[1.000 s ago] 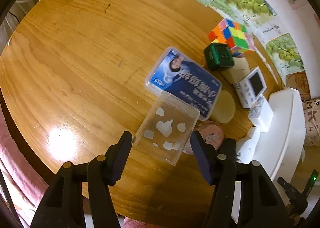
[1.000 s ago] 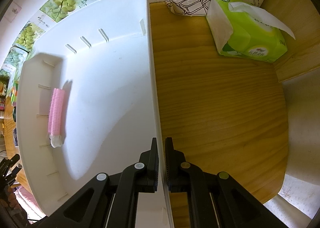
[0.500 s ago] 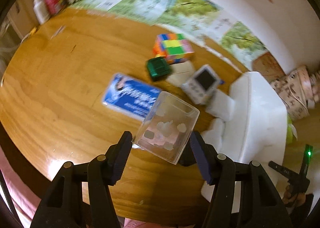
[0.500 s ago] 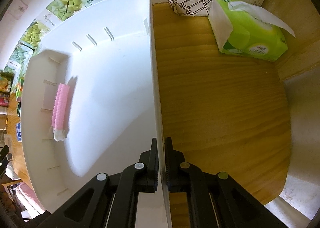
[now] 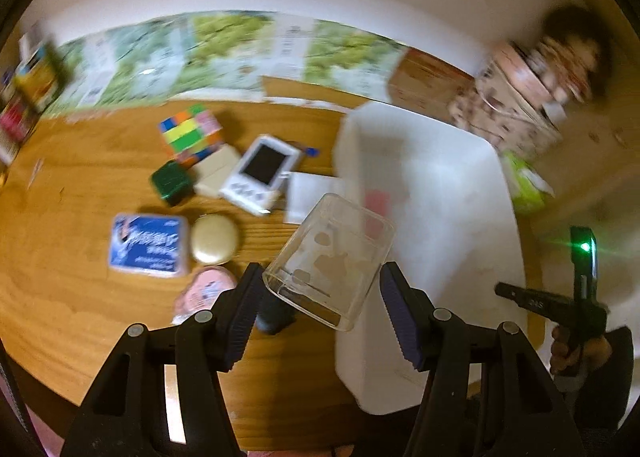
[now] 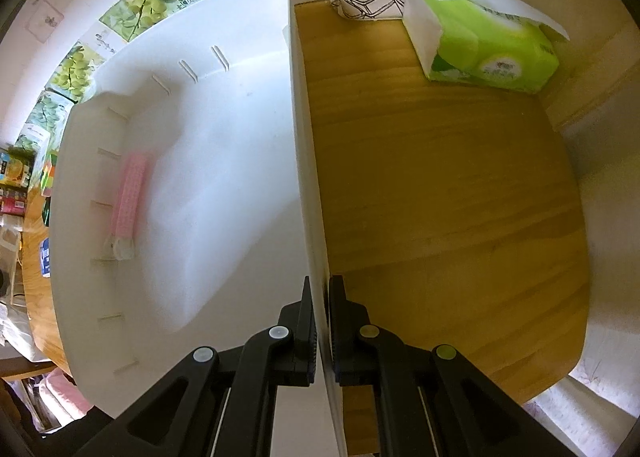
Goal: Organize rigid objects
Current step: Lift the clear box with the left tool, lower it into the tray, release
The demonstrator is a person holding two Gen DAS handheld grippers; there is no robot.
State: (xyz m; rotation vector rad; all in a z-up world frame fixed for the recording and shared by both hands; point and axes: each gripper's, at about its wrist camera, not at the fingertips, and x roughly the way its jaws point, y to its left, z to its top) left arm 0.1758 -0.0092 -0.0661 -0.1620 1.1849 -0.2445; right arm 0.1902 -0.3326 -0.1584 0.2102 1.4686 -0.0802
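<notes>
A: Where's the white bin [image 5: 440,193] vs the left gripper [image 5: 320,305]?
B: Ahead & to its right; clear box [image 5: 332,257] held between the spread fingers, tilted, overlapping the bin's near-left wall in view (long axis pointing up-right, toward the bin)
A: Left arm nearer then. Right gripper [image 6: 322,321]?
B: Pinched on the bin's right wall, prob. steadying it

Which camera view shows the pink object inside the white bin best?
The right wrist view shows it best: the pink object lies in plain sight on the floor of the white bin, near its far wall. The left wrist view shows only a blurred pink patch partly behind the clear plastic box.
</notes>
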